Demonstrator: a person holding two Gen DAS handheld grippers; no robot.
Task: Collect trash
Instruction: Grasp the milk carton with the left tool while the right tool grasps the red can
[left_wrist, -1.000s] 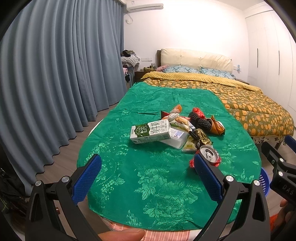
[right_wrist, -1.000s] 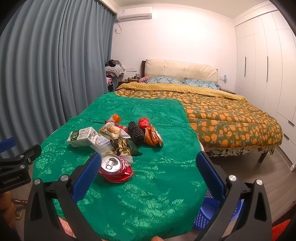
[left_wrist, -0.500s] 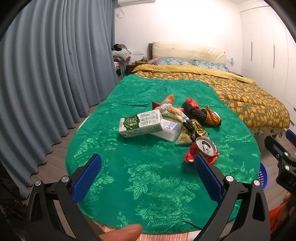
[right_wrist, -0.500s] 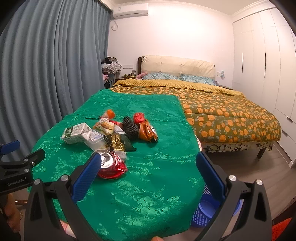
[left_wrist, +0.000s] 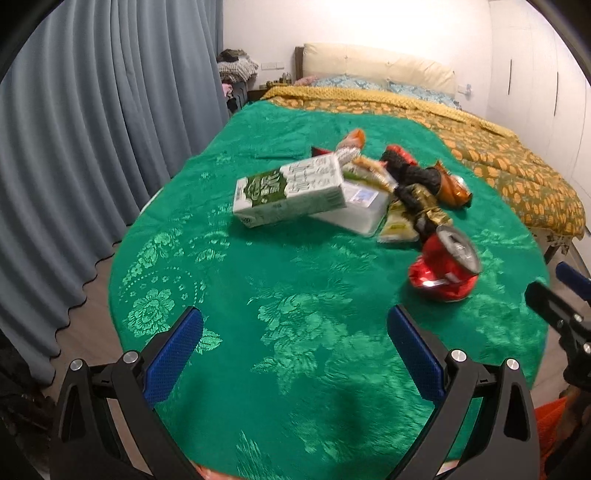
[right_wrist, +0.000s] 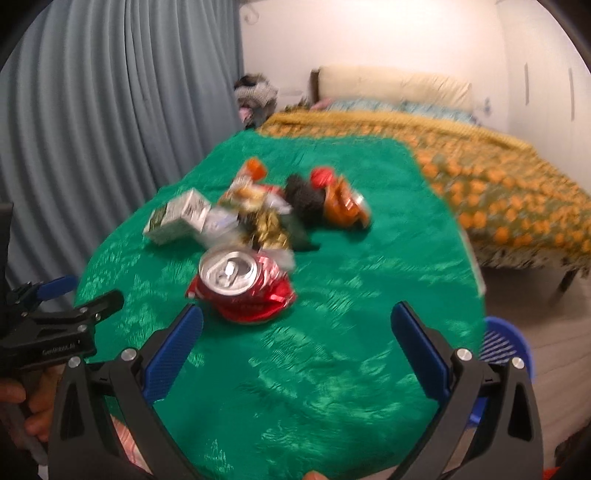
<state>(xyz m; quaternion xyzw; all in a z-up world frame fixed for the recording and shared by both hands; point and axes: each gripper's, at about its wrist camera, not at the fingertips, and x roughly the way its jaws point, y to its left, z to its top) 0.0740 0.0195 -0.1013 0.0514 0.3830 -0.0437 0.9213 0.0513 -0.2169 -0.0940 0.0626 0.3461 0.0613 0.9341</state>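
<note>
A heap of trash lies on a table with a green cloth (left_wrist: 295, 332). It holds a green and white milk carton (left_wrist: 290, 190) (right_wrist: 175, 218), a clear plastic box (left_wrist: 360, 206), a gold wrapper (left_wrist: 424, 208), an orange wrapper (right_wrist: 343, 206) and a crushed red can (left_wrist: 445, 266) (right_wrist: 240, 284). My left gripper (left_wrist: 295, 354) stands open above the cloth, short of the carton. My right gripper (right_wrist: 297, 350) is open too, with the can just beyond its left finger. Nothing sits between the fingers of either one.
A blue basket (right_wrist: 502, 350) stands on the floor at the table's right edge. Behind the table is a bed with an orange patterned cover (left_wrist: 498, 155). Grey curtains (left_wrist: 92, 147) hang along the left. A hand (right_wrist: 22, 402) holds the other gripper at lower left.
Both grippers have moved forward and down toward the trash heap, so the carton and the can look larger. Both have stayed open.
</note>
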